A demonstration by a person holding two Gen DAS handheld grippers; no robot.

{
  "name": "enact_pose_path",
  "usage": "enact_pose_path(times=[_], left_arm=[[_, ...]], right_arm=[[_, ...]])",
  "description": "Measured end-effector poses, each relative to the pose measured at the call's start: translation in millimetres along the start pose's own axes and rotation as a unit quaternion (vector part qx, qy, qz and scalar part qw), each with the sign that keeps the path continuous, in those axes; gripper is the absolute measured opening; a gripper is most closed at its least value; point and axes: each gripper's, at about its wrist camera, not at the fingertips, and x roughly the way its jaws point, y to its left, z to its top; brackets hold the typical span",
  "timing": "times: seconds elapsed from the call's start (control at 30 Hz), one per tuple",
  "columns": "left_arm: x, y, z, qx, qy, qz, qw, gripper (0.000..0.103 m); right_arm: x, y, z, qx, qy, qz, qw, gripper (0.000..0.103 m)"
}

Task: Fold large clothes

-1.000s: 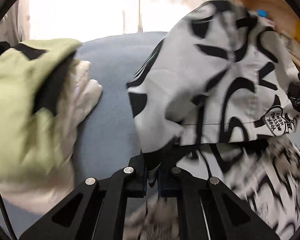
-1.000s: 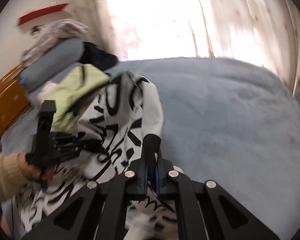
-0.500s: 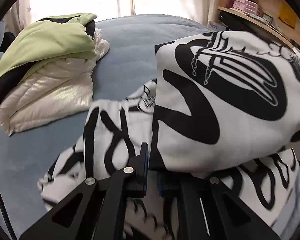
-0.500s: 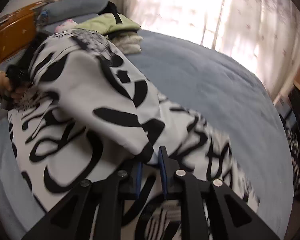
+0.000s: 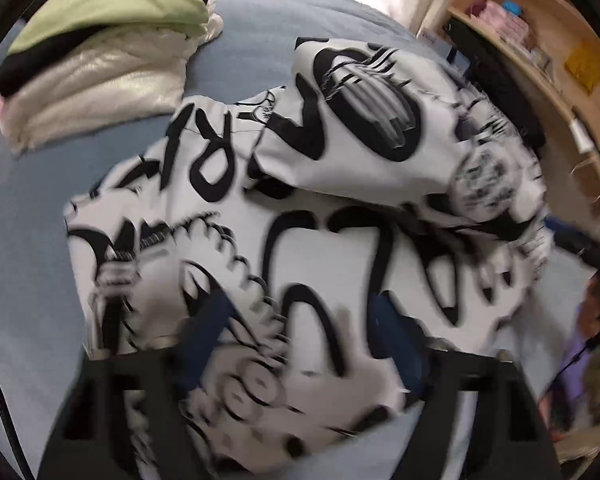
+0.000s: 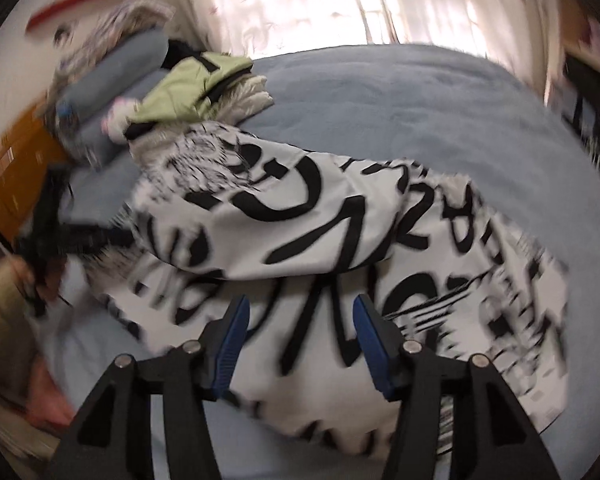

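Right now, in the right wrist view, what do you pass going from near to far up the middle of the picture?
The right gripper, its fingers apart and opening with nothing pinched → the black and white printed garment lying on the bed → bare blue bedcover → the bright curtained window.

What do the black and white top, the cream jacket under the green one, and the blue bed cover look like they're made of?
Black and white top: matte woven or knit cloth, likely cotton blend; soft rounded folds.
Cream jacket: shiny synthetic shell, seemingly padded; puffy with sheen.
Blue bed cover: fleece or plush; fuzzy nap.
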Motion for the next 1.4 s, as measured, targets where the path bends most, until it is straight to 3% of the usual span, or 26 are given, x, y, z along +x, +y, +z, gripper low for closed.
enact_pose_path(times=[0.13,0.27,0.33,0.53,0.67,0.83,0.9,0.97,1.0,1.13,1.23,1.33,1.4], left_arm=[[-17.8,-8.4,-5.5,-0.036,-0.019,-0.071,0.9967,0.077],[-24.5,-7.8,6.1,-0.085,-0.039,-0.141,0.9855,0.078],[-15.9,-13.7,26.5,-0.107,-0.043,-0.159,0.9805,0.078],[19.5,4.7,58.9,-0.197,-0.049,-0.243,0.9486,0.079],[46.4,16.7,67.2,-0.237,-0.050,-0.265,0.9335,0.079],[72.1,25.2,70.9,-0.265,-0.051,-0.279,0.9216,0.079],[79.2,23.7,69.5,-0.271,-0.047,-0.292,0.9159,0.079],[82.4,22.2,62.6,-0.269,-0.045,-0.292,0.9167,0.079],[82.0,23.2,55.6,-0.269,-0.045,-0.291,0.9172,0.079],[78.6,28.8,35.1,-0.278,-0.052,-0.290,0.9143,0.080],[80.2,32.4,22.0,-0.287,-0.061,-0.304,0.9062,0.080],[89.0,33.2,17.0,-0.302,-0.068,-0.327,0.8929,0.082],[94.0,35.3,15.3,-0.303,-0.073,-0.335,0.8893,0.082]], right_arm=[[7.9,-4.5,-5.5,0.086,0.014,0.068,0.994,0.054],[16.8,-6.4,-8.6,0.148,0.008,0.113,0.983,0.055],[22.9,-7.6,-10.3,0.178,0.004,0.136,0.975,0.055],[44.6,-12.3,-3.8,0.241,-0.007,0.181,0.953,0.056],[58.3,-16.0,4.3,0.267,-0.014,0.195,0.944,0.056],[74.8,-14.7,12.3,0.287,-0.023,0.212,0.934,0.058],[78.5,-9.1,17.0,0.284,-0.034,0.210,0.935,0.058],[75.8,-4.9,19.3,0.273,-0.043,0.198,0.940,0.058],[74.7,-3.7,20.2,0.267,-0.045,0.191,0.944,0.055],[63.6,-1.0,21.8,0.251,-0.054,0.178,0.950,0.022],[49.5,0.3,25.5,0.257,-0.070,0.189,0.945,0.016],[38.2,2.0,28.7,0.259,-0.078,0.200,0.942,0.014],[32.0,3.5,31.0,0.257,-0.079,0.205,0.941,0.014]])
